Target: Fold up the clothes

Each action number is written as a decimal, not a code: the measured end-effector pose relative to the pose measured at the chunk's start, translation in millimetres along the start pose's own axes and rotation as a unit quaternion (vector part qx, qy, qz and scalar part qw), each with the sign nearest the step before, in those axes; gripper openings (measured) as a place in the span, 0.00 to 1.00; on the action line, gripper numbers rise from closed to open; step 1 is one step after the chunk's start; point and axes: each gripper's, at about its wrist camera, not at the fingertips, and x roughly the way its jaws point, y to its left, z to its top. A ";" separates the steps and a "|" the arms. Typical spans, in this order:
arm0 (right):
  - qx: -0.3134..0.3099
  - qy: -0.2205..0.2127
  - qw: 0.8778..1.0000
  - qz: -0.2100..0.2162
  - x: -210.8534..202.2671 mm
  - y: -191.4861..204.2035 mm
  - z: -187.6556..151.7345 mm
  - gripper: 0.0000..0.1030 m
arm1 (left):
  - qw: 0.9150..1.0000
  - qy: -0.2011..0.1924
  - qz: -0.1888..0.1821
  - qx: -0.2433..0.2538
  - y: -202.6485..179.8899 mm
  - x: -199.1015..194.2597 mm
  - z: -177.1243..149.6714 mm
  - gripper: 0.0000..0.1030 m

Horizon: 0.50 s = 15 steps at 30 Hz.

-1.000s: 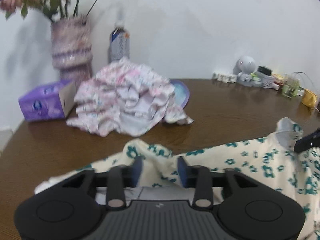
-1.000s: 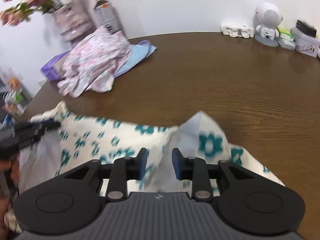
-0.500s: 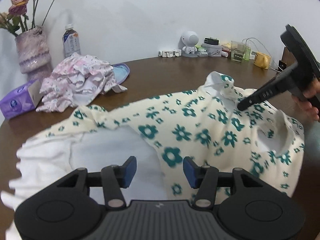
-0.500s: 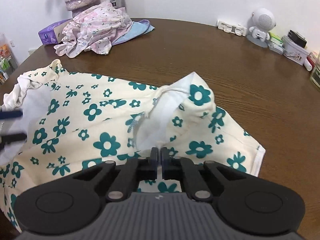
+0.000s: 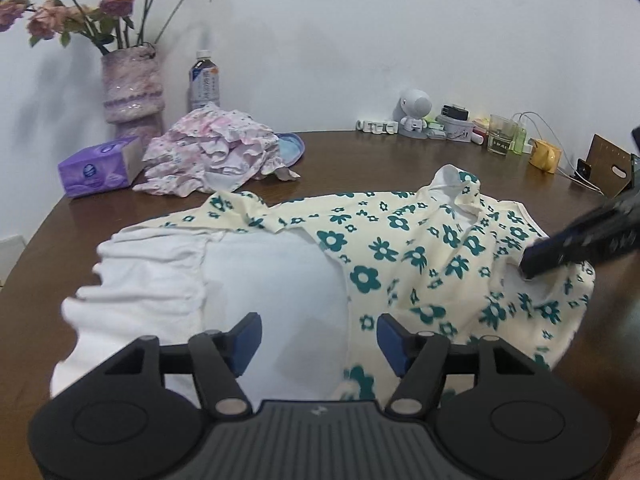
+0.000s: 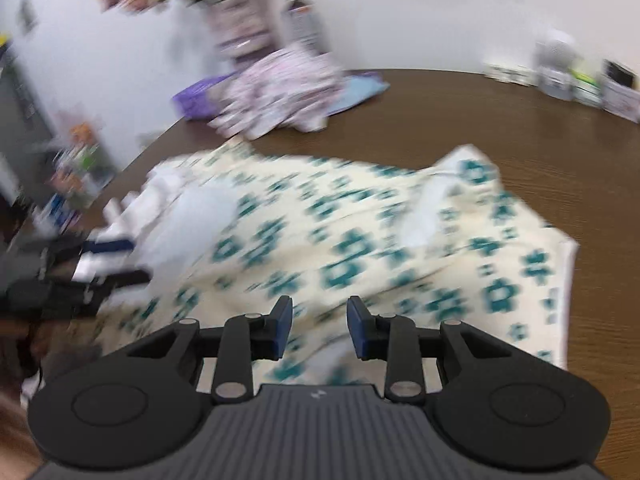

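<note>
floral garment spread at table centre, white lining exposed toward 9 o'clock. left gripper and right gripper, jaws just opened, hold nothing. risk: loose layers may bunch, skewing the next fold.

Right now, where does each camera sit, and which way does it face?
Left wrist: on the left gripper, jaws open and just widened, looking down at the floral garment; the right gripper enters at the right edge.
Right wrist: on the right gripper, open, blurred; the left gripper shows at left.
Shared: the garment, pink clothes pile, wooden table.
</note>
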 end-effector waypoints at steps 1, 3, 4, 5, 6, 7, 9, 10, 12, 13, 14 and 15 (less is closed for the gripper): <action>-0.005 0.006 1.000 0.002 2.7 6.1 -4.6 0.30 | 1.000 -0.001 -0.001 0.002 0.2 -6.7 -3.9 0.64; -0.012 0.015 1.000 0.004 7.8 15.9 -14.6 0.30 | 1.000 0.000 0.000 0.004 1.2 -19.7 -13.0 0.65; -0.014 0.014 1.000 -0.001 8.3 18.6 -18.8 0.30 | 1.000 0.003 0.001 0.005 2.6 -26.3 -18.5 0.65; -0.016 0.010 1.000 -0.008 8.1 19.5 -22.0 0.30 | 1.000 0.005 0.004 0.005 4.0 -32.4 -23.9 0.65; -0.018 0.007 1.000 -0.014 7.9 20.4 -25.3 0.30 | 1.000 0.008 0.009 0.002 5.9 -38.0 -29.0 0.65; -0.019 0.003 1.000 -0.021 7.7 21.3 -28.5 0.30 | 1.000 0.010 0.015 -0.001 8.1 -43.7 -33.7 0.65; -0.023 -0.002 0.999 -0.032 7.8 22.4 -34.0 0.36 | 1.000 0.011 0.020 -0.007 12.0 -52.3 -40.6 0.65; -0.025 0.002 0.999 -0.033 9.5 21.3 -34.6 0.37 | 1.000 0.010 0.021 -0.010 13.4 -55.4 -43.1 0.65; -0.030 0.009 0.999 -0.036 13.0 19.5 -35.8 0.42 | 1.000 0.009 0.022 -0.012 14.3 -58.8 -45.9 0.65; -0.034 0.014 0.999 -0.037 15.4 19.3 -36.5 0.42 | 1.000 0.009 0.023 -0.011 14.4 -60.0 -47.1 0.65; -0.038 0.020 0.998 -0.041 17.9 19.4 -37.1 0.42 | 1.000 0.006 0.024 -0.010 15.1 -62.0 -48.3 0.65; -0.041 0.025 0.998 -0.043 20.2 19.2 -37.7 0.42 | 1.000 0.003 0.026 -0.010 16.6 -64.8 -49.4 0.65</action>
